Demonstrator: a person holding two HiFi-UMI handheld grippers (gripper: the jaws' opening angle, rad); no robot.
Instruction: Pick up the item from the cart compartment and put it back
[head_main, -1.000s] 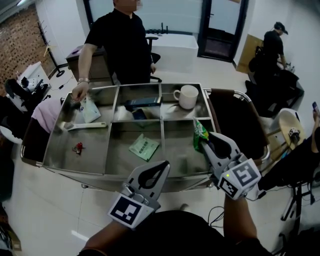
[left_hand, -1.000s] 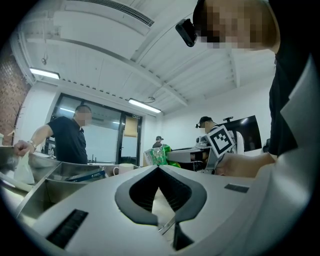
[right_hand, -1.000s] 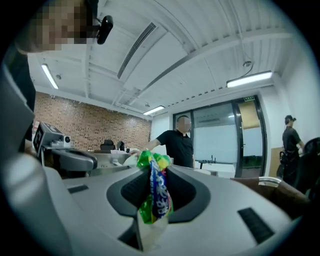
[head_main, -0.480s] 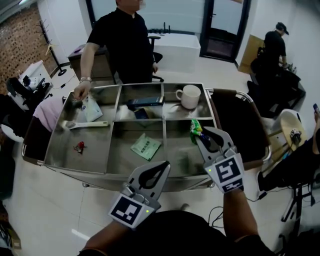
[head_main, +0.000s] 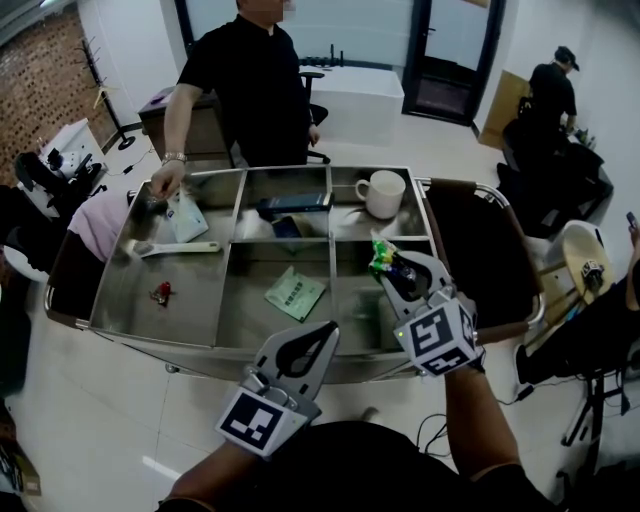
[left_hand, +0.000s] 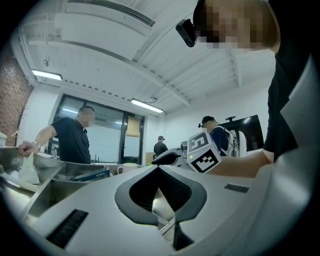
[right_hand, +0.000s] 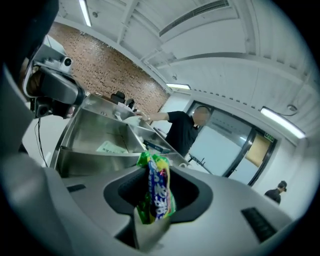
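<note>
As hand-held gripper (head_main: 395, 268) (right) opens, packet (right_hand: 157, 192) stands between.

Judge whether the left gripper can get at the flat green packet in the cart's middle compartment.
Probably yes: the left gripper hangs at the cart's near rim, jaws shut and empty, and the packet lies alone, nothing over it.

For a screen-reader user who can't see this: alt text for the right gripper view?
The right gripper holds a green snack packet upright, its jaws having just opened a little; beyond, a steel cart and a person in black.
</note>
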